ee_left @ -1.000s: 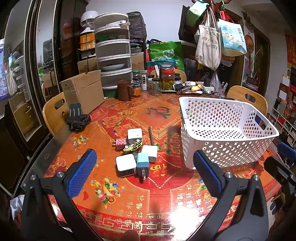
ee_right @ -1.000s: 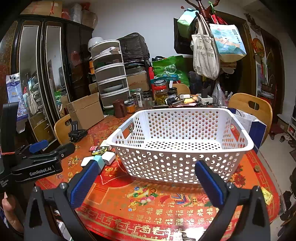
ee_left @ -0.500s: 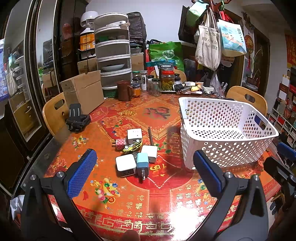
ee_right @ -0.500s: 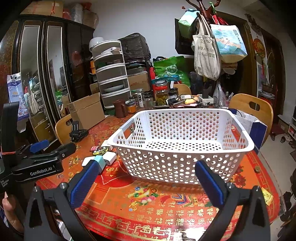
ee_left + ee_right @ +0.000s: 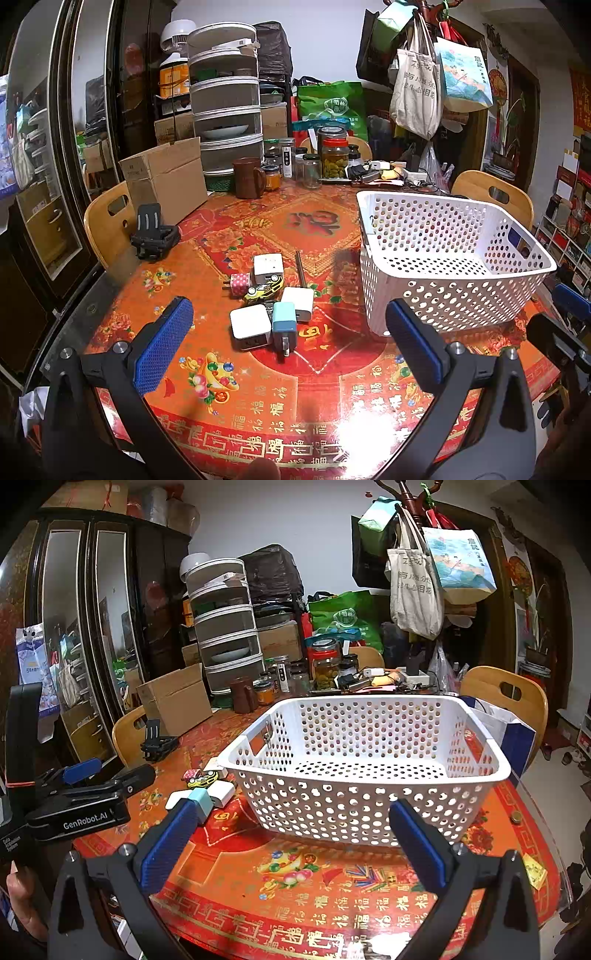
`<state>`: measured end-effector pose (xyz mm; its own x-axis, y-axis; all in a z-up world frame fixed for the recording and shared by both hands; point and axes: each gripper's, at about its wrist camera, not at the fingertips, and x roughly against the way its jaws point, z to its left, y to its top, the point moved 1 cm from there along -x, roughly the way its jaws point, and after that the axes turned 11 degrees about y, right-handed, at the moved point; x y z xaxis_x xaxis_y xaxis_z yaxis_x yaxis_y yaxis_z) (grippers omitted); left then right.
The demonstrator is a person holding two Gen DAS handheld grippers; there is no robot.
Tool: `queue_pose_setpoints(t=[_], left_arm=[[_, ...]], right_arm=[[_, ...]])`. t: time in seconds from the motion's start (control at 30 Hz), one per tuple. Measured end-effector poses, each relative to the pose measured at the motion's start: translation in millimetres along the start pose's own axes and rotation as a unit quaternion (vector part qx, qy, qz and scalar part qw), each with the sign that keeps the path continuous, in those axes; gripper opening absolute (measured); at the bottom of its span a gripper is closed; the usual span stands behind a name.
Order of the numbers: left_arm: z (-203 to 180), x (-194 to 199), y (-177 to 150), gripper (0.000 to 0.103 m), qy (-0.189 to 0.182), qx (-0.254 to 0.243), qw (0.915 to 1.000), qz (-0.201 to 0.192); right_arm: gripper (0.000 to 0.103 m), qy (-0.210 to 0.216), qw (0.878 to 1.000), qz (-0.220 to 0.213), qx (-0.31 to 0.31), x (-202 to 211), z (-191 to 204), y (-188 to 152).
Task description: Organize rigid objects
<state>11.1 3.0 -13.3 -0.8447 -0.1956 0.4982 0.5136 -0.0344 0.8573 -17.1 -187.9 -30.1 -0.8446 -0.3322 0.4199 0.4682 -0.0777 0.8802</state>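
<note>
Almost nothing is changing over the last second: the white basket (image 5: 454, 258) is sitting empty at the right of the table (image 5: 258, 406), drifting only slightly in the right wrist view, so sorting is not yet beginning. The left gripper (image 5: 291, 350) and right gripper (image 5: 291, 845) are both hovering with jaws wide apart, holding nothing. The cluster of chargers (image 5: 273, 310) and a toy car (image 5: 264, 288) is lying just left of the basket, partly overlapping, so I am counting roughly 5 plugs
</note>
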Motion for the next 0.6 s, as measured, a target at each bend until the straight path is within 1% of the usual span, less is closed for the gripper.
queue_pose_setpoints(t=[0.6], left_arm=[[-1.2, -0.7, -0.6, 0.103, 0.0, 0.001, 1.0, 0.003]], right_arm=[[0.103, 0.0, 1.0, 0.002, 0.001, -1.4, 1.5, -0.3]])
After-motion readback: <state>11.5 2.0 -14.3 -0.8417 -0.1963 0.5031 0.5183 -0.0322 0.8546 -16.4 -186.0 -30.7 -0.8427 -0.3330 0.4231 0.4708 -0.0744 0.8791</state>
